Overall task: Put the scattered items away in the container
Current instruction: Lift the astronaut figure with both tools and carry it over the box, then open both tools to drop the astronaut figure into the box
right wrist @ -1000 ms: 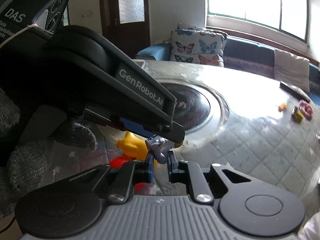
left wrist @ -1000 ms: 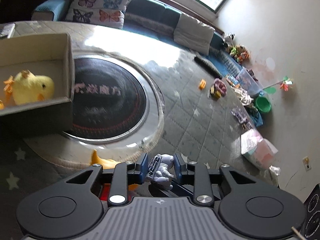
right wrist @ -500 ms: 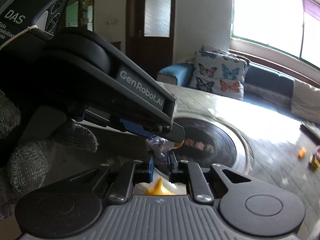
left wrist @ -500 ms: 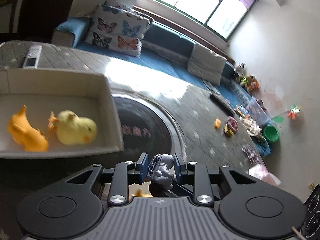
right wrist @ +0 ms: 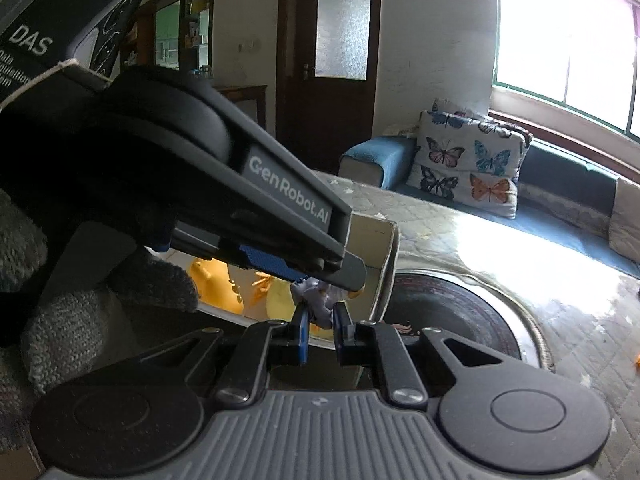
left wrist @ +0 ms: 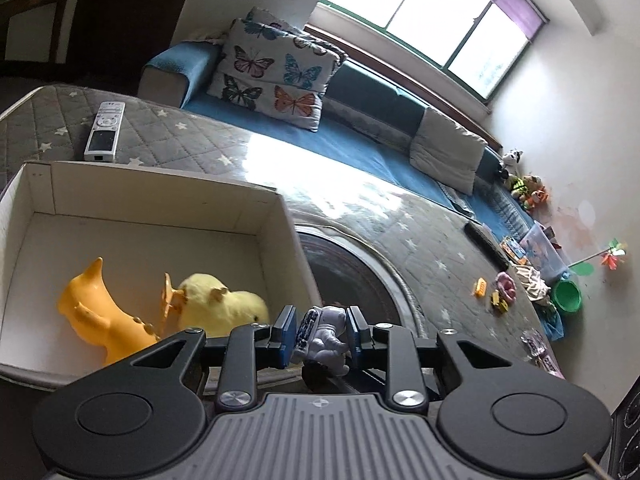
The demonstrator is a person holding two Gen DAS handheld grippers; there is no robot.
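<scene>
My left gripper [left wrist: 320,330] is shut on a small grey astronaut figure [left wrist: 324,338] and holds it near the right wall of a white cardboard box [left wrist: 276,216]. The box holds a yellow plush duck [left wrist: 224,308] and an orange toy animal [left wrist: 100,316]. In the right wrist view my right gripper [right wrist: 320,330] has its jaws narrowly apart, around the lower end of the same figure [right wrist: 316,300]; I cannot tell whether they grip it. The left gripper's body [right wrist: 240,208] crosses just above it, with the box [right wrist: 376,236] behind.
A remote control [left wrist: 104,130] lies on the grey quilted mat beyond the box. A round dark glass inset [left wrist: 352,276] is right of the box. Small toys [left wrist: 500,292] lie far right. A blue sofa with butterfly cushions [left wrist: 276,76] runs behind.
Both grippers have risen and moved left with the astronaut figure, from above the mat and glass inset to beside the box. The box interior has come into fuller view.
</scene>
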